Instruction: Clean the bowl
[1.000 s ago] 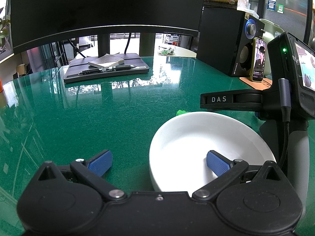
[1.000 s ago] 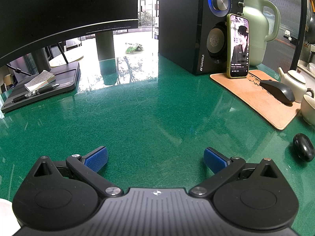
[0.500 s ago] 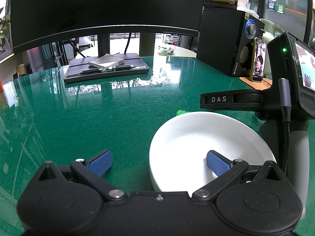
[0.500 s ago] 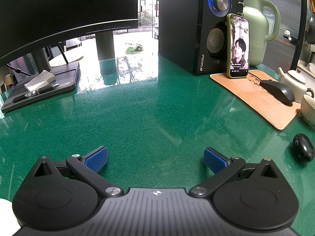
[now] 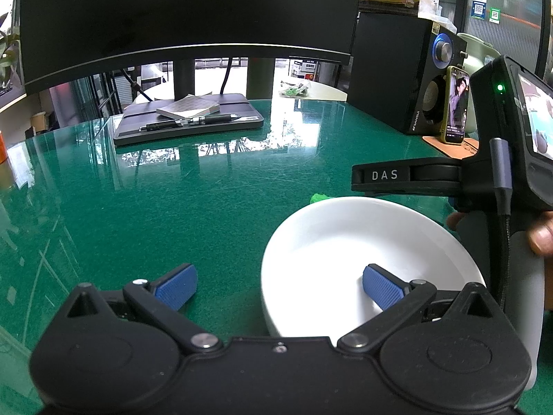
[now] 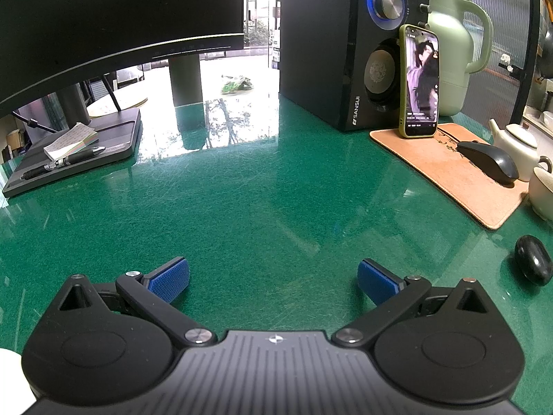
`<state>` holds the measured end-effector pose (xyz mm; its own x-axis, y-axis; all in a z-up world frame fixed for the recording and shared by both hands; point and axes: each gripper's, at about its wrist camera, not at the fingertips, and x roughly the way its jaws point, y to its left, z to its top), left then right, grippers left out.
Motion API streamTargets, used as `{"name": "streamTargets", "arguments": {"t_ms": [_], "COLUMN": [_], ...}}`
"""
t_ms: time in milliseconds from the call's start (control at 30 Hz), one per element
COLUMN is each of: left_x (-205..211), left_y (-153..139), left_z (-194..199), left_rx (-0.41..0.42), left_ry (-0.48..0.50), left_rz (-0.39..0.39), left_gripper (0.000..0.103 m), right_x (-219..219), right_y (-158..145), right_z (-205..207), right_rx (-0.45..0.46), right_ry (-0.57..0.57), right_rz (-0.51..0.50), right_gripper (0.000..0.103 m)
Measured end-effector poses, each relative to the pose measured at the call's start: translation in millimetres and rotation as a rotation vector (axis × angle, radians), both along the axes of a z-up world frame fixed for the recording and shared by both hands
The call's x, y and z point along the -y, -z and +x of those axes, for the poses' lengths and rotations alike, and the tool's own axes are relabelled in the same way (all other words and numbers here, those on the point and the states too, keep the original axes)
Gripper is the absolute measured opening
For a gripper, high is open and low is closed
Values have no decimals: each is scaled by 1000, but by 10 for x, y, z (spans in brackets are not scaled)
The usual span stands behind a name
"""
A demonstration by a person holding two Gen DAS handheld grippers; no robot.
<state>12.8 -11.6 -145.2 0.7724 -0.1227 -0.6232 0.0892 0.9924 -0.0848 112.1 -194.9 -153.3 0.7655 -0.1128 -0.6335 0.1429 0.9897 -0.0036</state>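
Observation:
A shallow white bowl [image 5: 349, 242] rests on the green table, looking empty inside. My left gripper [image 5: 278, 288] is open and straddles the bowl's near left rim: its right blue pad [image 5: 382, 290] hangs over the inside, its left pad [image 5: 176, 288] over the table. The right gripper's body [image 5: 484, 173] stands just right of the bowl, held by a hand [image 5: 539, 238]. In the right wrist view my right gripper [image 6: 273, 280] is open over bare table, and a sliver of the white bowl [image 6: 12, 377] shows at the lower left. A small green scrap [image 5: 319, 197] peeks from behind the bowl.
A dark monitor [image 5: 186, 17] overhangs the back, with a tablet case holding a notepad and pen [image 5: 188, 121] below it. A speaker [image 6: 345, 45], phone [image 6: 420, 83], green kettle [image 6: 452, 52], tan mat with mouse [image 6: 487, 162], teapot [image 6: 515, 145] and black pebble [image 6: 532, 264] crowd the right.
Neither gripper nor the bowl has moved. Only the picture on the phone screen has changed.

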Motion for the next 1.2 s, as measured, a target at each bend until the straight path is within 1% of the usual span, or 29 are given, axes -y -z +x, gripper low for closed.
{"name": "streamTargets", "arguments": {"t_ms": [33, 167, 300, 333, 400, 433, 467, 500, 533, 567, 600, 633, 667, 700, 733, 767, 800, 867, 933, 967, 1033, 1067, 1100, 1133, 1200], "left_x": [30, 72, 71, 71, 86, 93, 100, 104, 92, 77, 34, -48, -65, -80, -76, -73, -74, -99, -142, -154, -182, -208, -230, -234, -249], "left_y": [0, -1, -5, -6, -9, -12, -14, -22, -57, -90, -112, -122, -121, -124, -123, -119, -107, -97, -114, -122, -132, -133, -134, -133, -121], "left_z": [-1, 0, -1, -2, 15, 25, 36, 48, 70, 86, 72, 53, 51, 35, 12, 7, -6, -27, -12, 0, 20, 34, 46, 53, 79], "left_rx": [0, -2, -2, -2, -2, -3, -3, -7, -27, -43, -45, -58, -69, -74, -68, -68, -70, -62, -60, -60, -61, -69, -77, -78, -78], "left_ry": [-35, -60, -64, -66, -77, -79, -81, -79, -58, -42, -51, -64, -63, -60, -65, -69, -70, -58, -63, -63, -56, -48, -46, -47, -50], "left_rz": [-1, 8, 8, 8, 8, 10, 11, 13, 21, 24, -8, -78, -86, -76, -44, -32, -14, -17, 5, 20, 37, 35, 27, 23, 28], "left_gripper": [103, 103, 103, 103, 103, 103, 103, 103, 103, 103, 103, 103, 103, 103, 102, 102, 102, 99, 96, 95, 96, 96, 97, 99, 101], "right_x": [-3, 20, 207, 314, 547, 626, 744, 811, 900, 933, 965, 1002, 1045, 1055, 1038, 1001, 977, 859, 792, 776, 738, 716, 689, 637, 545], "right_y": [0, -1, -17, -50, -178, -244, -352, -420, -527, -584, -637, -662, -648, -624, -560, -514, -490, -386, -331, -316, -324, -329, -332, -315, -252], "right_z": [6, -2, -2, 15, 16, -12, -63, -102, -156, -168, -177, -168, -151, -125, -50, -12, -5, -5, -5, 14, 29, 28, 30, 40, 83], "right_rx": [0, 0, -1, -6, 10, 34, 77, 107, 148, 151, 152, 141, 133, 114, 48, 3, -14, -66, -96, -106, -99, -94, -91, -102, -135], "right_ry": [-3, -23, -147, -179, -178, -185, -212, -241, -299, -343, -395, -477, -543, -561, -601, -638, -659, -760, -811, -826, -849, -863, -877, -892, -917], "right_rz": [1, 0, 19, 40, 99, 126, 175, 204, 242, 250, 259, 284, 324, 336, 337, 322, 313, 280, 311, 355, 403, 410, 416, 414, 373], "right_gripper": [103, 103, 103, 103, 102, 102, 102, 102, 102, 102, 101, 93, 76, 64, 35, 22, 21, 21, 22, 23, 24, 27, 28, 28, 28]}}
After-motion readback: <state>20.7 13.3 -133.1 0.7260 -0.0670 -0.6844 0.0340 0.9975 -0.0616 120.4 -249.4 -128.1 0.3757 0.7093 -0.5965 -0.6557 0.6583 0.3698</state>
